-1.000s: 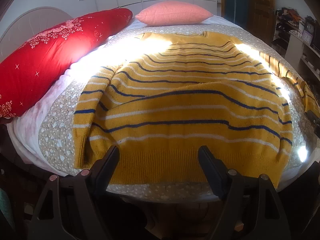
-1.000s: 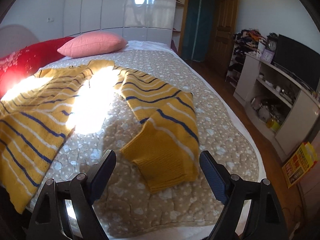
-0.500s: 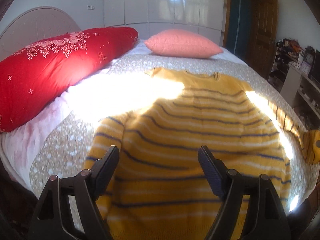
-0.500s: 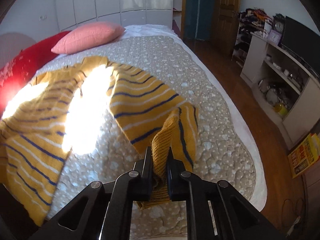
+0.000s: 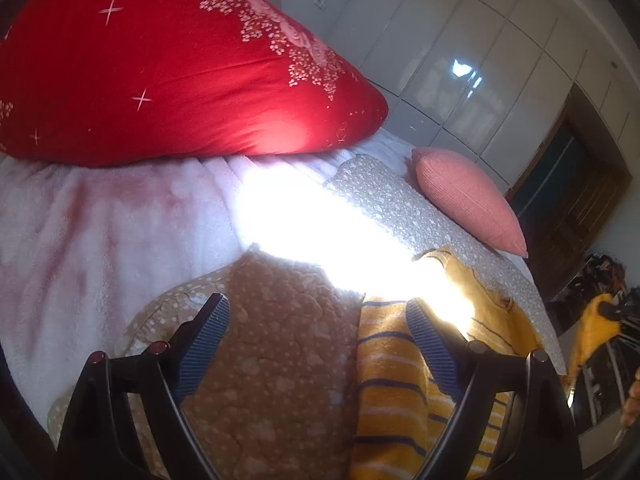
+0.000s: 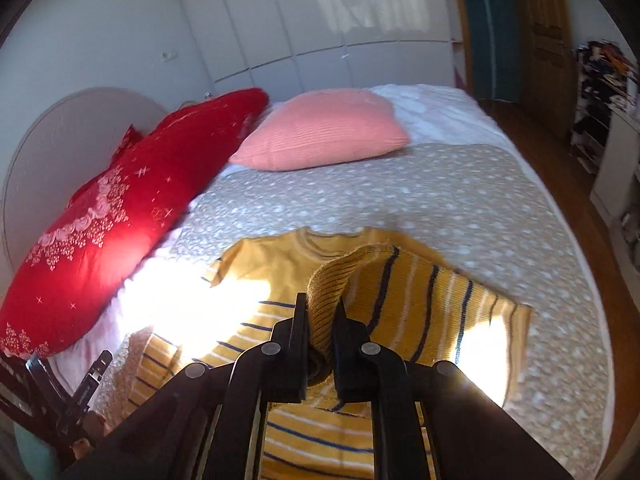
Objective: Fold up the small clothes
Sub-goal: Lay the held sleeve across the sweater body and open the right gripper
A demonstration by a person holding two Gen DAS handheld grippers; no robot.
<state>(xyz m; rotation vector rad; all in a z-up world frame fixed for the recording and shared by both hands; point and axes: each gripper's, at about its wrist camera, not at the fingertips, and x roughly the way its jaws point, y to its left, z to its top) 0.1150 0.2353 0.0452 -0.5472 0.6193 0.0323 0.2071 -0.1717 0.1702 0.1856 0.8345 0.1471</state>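
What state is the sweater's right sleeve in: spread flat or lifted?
Lifted: the right gripper is shut on the sleeve, its cuff arching above the sweater.

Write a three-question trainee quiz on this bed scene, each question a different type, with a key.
1. True or false: the right gripper has its jaws shut on the knitted cuff of the yellow striped sweater.
2. Which cushion lies nearer the wooden door? A) the long red embroidered pillow B) the square pink ribbed pillow
3. Fill in: the left gripper has its jaws ____, above the beige spotted quilt.

Key: 1 true; 2 B; 3 open.
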